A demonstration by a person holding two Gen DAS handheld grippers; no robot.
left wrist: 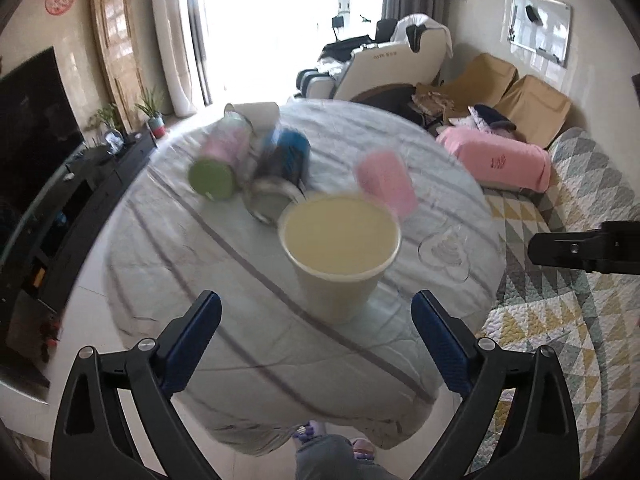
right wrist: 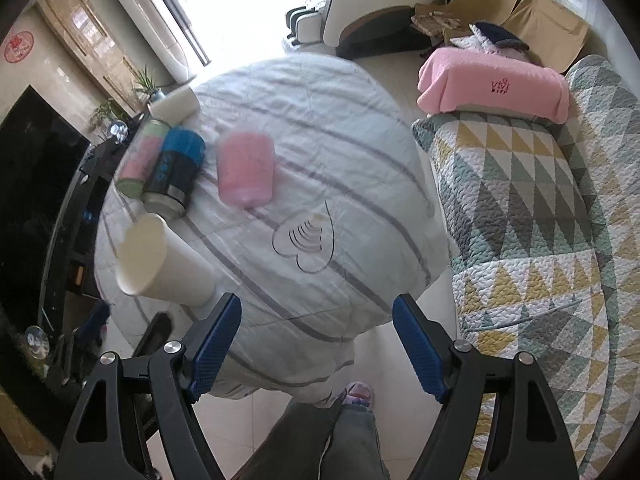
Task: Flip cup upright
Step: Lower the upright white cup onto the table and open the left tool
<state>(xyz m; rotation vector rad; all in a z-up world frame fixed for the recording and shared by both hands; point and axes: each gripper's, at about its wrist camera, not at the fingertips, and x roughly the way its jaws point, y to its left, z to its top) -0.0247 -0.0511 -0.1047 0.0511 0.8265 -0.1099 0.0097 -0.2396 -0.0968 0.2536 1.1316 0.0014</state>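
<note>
A cream paper cup (left wrist: 340, 248) stands upright, mouth up, on the round cloth-covered table (left wrist: 168, 280); it also shows in the right wrist view (right wrist: 160, 264). My left gripper (left wrist: 316, 316) is open and empty, just in front of the cup and apart from it. My right gripper (right wrist: 316, 320) is open and empty above the table's near edge, with the cup to its left. A clear glass cup (left wrist: 444, 248) lies on its side right of the paper cup; it also shows in the right wrist view (right wrist: 304, 236). A pink cup (left wrist: 386, 182) lies on its side behind it.
A blue can (left wrist: 280, 168), a pink-and-green can (left wrist: 220, 160) and a white cup (left wrist: 256, 114) lie at the table's far left. A quilted sofa (right wrist: 540, 200) with a pink cushion (right wrist: 496, 84) stands right. A TV stand (left wrist: 52, 216) is left. My legs (right wrist: 320, 440) are below.
</note>
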